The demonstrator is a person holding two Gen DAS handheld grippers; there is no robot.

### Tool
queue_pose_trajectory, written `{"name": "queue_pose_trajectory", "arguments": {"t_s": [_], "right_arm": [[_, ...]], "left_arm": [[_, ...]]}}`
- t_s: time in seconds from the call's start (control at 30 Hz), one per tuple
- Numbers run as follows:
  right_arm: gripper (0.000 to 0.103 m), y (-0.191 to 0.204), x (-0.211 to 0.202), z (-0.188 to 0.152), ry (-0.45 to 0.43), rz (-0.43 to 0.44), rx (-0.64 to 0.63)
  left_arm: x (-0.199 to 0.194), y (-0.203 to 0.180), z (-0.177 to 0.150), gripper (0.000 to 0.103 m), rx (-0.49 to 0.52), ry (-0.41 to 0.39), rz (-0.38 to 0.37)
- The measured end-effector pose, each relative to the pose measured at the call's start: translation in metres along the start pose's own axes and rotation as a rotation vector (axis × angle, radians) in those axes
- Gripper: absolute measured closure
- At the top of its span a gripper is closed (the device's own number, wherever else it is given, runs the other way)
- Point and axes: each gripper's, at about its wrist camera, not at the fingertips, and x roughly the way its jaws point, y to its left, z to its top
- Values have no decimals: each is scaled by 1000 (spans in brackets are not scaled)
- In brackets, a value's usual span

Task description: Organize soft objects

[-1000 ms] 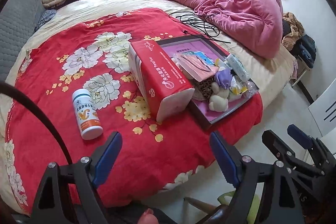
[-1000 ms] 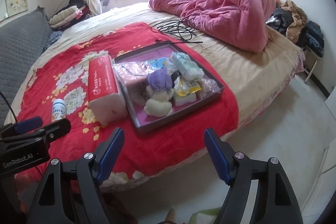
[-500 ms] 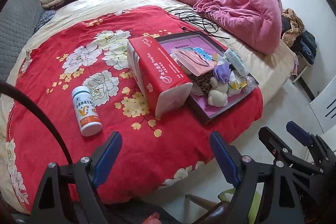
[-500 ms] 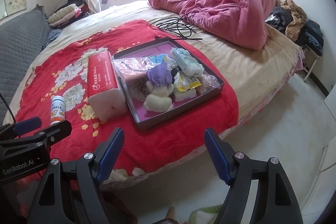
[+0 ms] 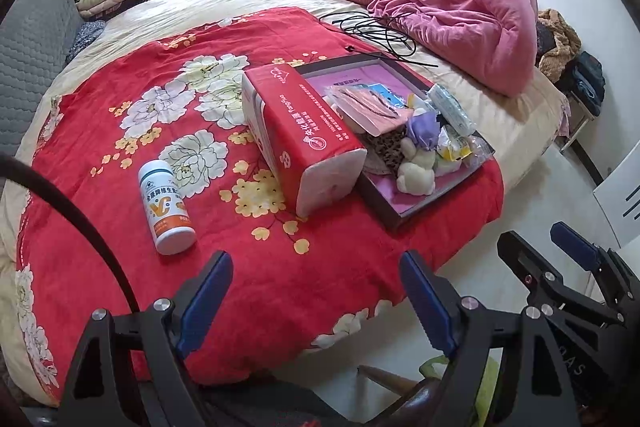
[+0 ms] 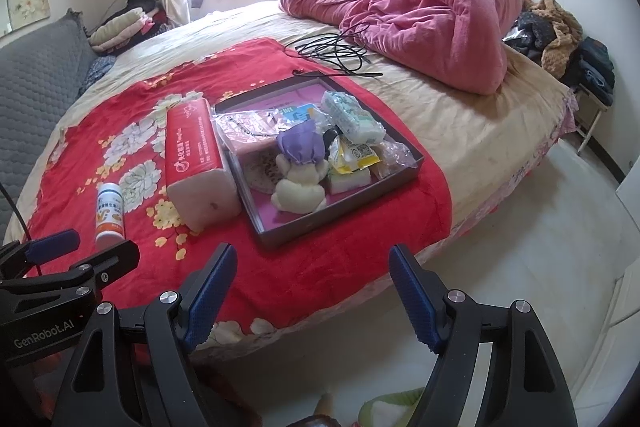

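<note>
While nothing gripped: tissue pack (image 5: 304, 139) lying on red blanket (image 5: 120, 155), touching left wall of tray (image 6: 340, 217), long axis running away from viewer. Plush toy (image 6: 298, 187) and other soft bits already in tray. Left tool (image 5: 316, 291) jaws apart, empty, nearer the pack, just right of its near end. Right tool (image 6: 312, 291) also apart, empty, facing tray. Bottle (image 5: 166, 203) left of pack.

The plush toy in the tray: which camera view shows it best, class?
The right wrist view: the plush toy lies unobstructed in the tray. In the left wrist view it is partly hidden behind the tissue pack.
</note>
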Motion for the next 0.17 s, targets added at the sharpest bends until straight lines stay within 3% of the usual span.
{"name": "queue_pose_trajectory", "arguments": {"t_s": [0.17], "right_arm": [[24, 0, 0, 0, 0, -3, 1]], "left_arm": [[1, 2, 0, 18, -7, 7, -5]]}}
